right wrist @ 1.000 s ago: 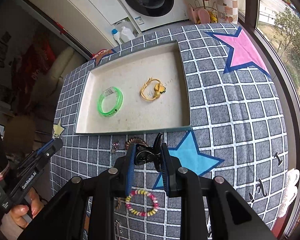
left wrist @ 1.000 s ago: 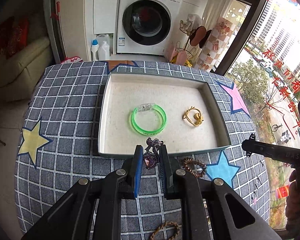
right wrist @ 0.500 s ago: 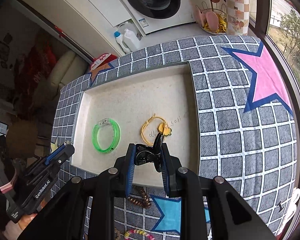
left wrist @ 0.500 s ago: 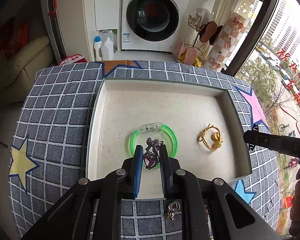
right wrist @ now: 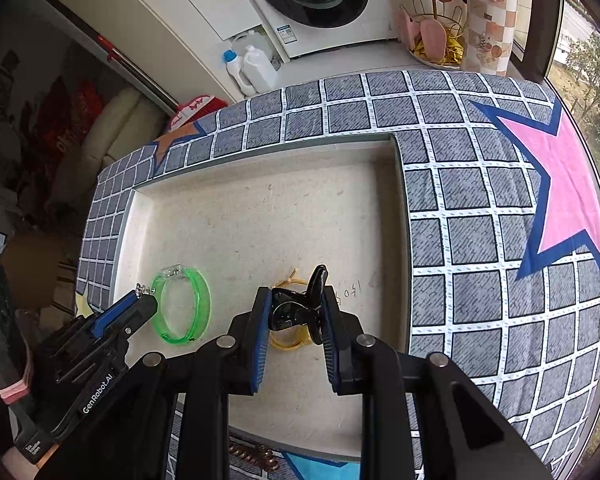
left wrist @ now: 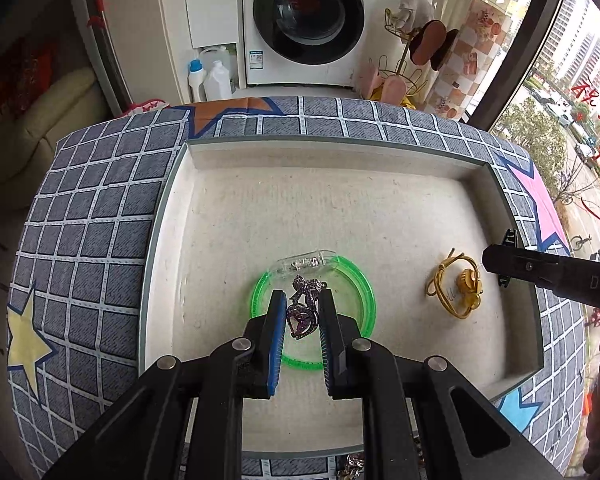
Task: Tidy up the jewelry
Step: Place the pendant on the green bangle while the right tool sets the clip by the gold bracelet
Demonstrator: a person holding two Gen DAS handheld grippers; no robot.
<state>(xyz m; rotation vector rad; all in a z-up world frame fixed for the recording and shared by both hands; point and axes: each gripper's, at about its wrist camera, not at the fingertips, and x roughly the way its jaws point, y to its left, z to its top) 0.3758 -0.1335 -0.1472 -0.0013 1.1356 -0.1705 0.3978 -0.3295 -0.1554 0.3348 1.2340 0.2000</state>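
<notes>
A shallow beige tray (left wrist: 228, 240) (right wrist: 260, 208) lies on the checked cloth. In it rest a green bangle (left wrist: 364, 284) (right wrist: 202, 304) and a gold bracelet (left wrist: 456, 288) (right wrist: 288, 342). My left gripper (left wrist: 303, 312) is shut on a purple heart pendant (left wrist: 302, 316) and hangs just above the green bangle. My right gripper (right wrist: 294, 312) is shut on a black hair clip (right wrist: 300, 308), directly over the gold bracelet, which it partly hides. Each gripper shows in the other's view: the left gripper (right wrist: 140, 304) at the left, the right gripper (left wrist: 496, 260) at the right.
Beaded bracelets (right wrist: 252, 456) lie on the cloth below the tray's near wall. A washing machine (left wrist: 308, 20), detergent bottles (left wrist: 212, 76) and a slipper rack (left wrist: 404, 76) stand on the floor beyond the table. A window runs along the right side.
Both grippers moved forward from the cloth's near side to over the tray and sank lower, each still holding its piece. The tray looks larger and closer.
</notes>
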